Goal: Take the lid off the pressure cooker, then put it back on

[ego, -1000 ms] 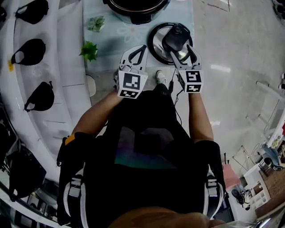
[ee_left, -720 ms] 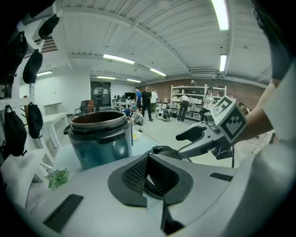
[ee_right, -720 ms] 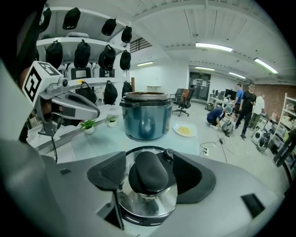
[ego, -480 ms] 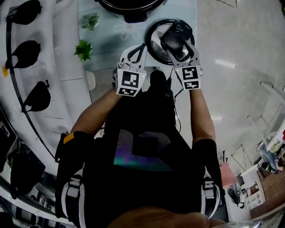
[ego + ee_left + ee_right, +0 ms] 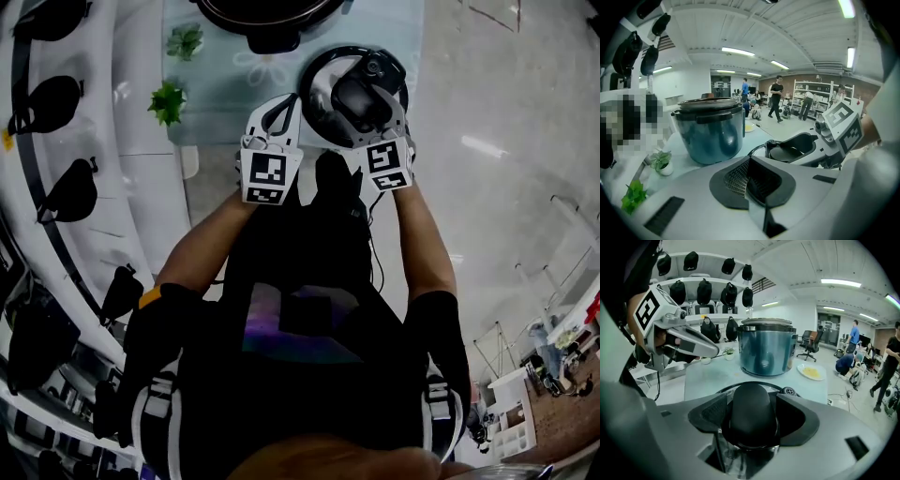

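Lid (image 5: 321, 96) (black handle (image 5: 751, 414)) in right gripper (image 5: 367, 94).

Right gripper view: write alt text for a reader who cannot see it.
The right gripper is shut on the black lid handle, seen from behind its jaws. Beyond it, the lidless pressure cooker stands on a pale table, with a plate to its right.

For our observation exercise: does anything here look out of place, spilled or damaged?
Nothing looks spilled or damaged. The lid is simply off the pressure cooker, clamped by its handle in the right gripper, which fits the task.
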Demonstrator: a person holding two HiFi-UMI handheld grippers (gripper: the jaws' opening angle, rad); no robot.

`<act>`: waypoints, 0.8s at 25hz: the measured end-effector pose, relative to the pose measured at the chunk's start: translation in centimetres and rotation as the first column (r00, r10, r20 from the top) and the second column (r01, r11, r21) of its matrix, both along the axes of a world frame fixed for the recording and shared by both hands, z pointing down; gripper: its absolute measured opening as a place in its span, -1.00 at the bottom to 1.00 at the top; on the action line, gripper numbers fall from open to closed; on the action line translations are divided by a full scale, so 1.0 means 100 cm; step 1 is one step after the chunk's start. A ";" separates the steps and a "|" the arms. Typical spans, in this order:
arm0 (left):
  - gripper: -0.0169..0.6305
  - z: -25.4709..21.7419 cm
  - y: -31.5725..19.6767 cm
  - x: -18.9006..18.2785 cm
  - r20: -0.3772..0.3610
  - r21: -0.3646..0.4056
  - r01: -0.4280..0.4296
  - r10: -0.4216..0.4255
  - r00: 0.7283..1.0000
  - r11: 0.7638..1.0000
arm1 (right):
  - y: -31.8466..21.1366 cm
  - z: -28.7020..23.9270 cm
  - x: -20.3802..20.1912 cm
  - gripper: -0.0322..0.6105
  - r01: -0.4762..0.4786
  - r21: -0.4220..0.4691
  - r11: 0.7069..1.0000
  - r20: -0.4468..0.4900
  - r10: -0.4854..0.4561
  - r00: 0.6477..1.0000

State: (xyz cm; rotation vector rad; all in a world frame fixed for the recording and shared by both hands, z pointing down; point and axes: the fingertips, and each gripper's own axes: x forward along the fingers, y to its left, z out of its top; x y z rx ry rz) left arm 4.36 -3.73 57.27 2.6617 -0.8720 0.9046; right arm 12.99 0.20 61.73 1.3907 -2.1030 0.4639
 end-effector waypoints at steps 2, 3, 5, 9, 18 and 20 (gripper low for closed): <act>-0.92 0.004 0.002 0.002 0.004 -0.007 0.009 -0.009 1.000 1.000 | -0.002 0.003 0.001 0.11 0.020 0.002 1.000 -0.003 -0.020 1.000; -0.92 0.006 0.002 0.003 0.007 -0.010 0.013 -0.013 1.000 1.000 | -0.002 0.004 0.002 0.11 0.027 0.002 1.000 -0.005 -0.026 1.000; -0.92 0.010 0.003 0.003 0.013 -0.013 0.025 -0.025 1.000 1.000 | -0.003 0.005 0.004 0.11 0.038 0.003 0.999 -0.006 -0.038 0.999; -0.92 0.018 -0.001 0.002 0.024 -0.017 0.063 -0.063 0.998 0.998 | -0.005 0.008 0.004 0.11 0.072 0.016 0.997 -0.011 -0.072 0.997; -0.92 0.031 0.006 -0.002 0.029 -0.046 0.121 -0.120 0.992 0.992 | -0.006 0.013 -0.002 0.10 0.150 0.031 0.988 -0.019 -0.149 0.989; -0.92 0.031 0.007 -0.002 0.029 -0.047 0.128 -0.127 0.991 0.991 | -0.006 0.013 -0.002 0.09 0.155 0.032 0.987 -0.016 -0.155 0.988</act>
